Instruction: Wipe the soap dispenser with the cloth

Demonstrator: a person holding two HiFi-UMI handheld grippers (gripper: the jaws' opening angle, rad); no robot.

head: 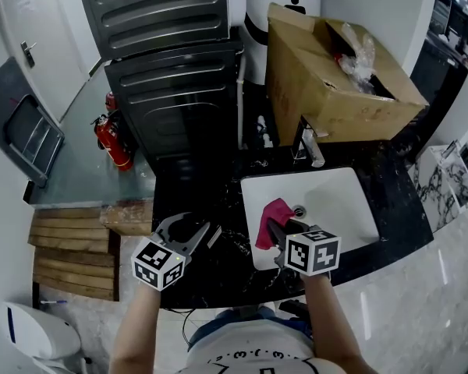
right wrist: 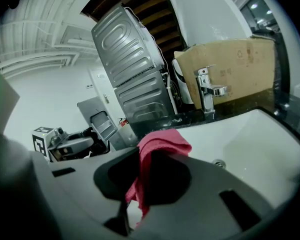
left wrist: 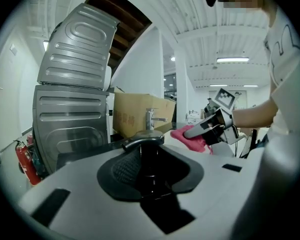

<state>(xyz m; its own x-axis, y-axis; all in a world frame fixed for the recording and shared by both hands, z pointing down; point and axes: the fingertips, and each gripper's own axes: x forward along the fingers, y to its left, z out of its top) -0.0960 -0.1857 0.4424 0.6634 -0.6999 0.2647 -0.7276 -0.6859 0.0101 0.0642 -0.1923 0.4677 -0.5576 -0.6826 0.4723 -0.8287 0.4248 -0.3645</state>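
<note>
My left gripper (head: 189, 234) is shut on the soap dispenser (left wrist: 144, 160), a black bottle with a chrome pump head. It stands upright between the jaws, over the black counter left of the sink. In the head view the dispenser (head: 185, 230) shows only as a dark shape inside the jaws. My right gripper (head: 278, 226) is shut on a pink cloth (head: 271, 220), which hangs bunched from its tips over the sink's left edge. The cloth (right wrist: 159, 146) fills the gap between the right jaws. The two grippers are apart, side by side; the right gripper (left wrist: 206, 131) with the cloth (left wrist: 186, 135) lies beyond the dispenser.
A white sink (head: 339, 197) with a chrome faucet (head: 312, 145) is set in the black marble counter (head: 218, 279). Behind it stands an open cardboard box (head: 327, 80). Grey ribbed metal panels (head: 171, 61) stand at the back left, beside a red fire extinguisher (head: 113, 142).
</note>
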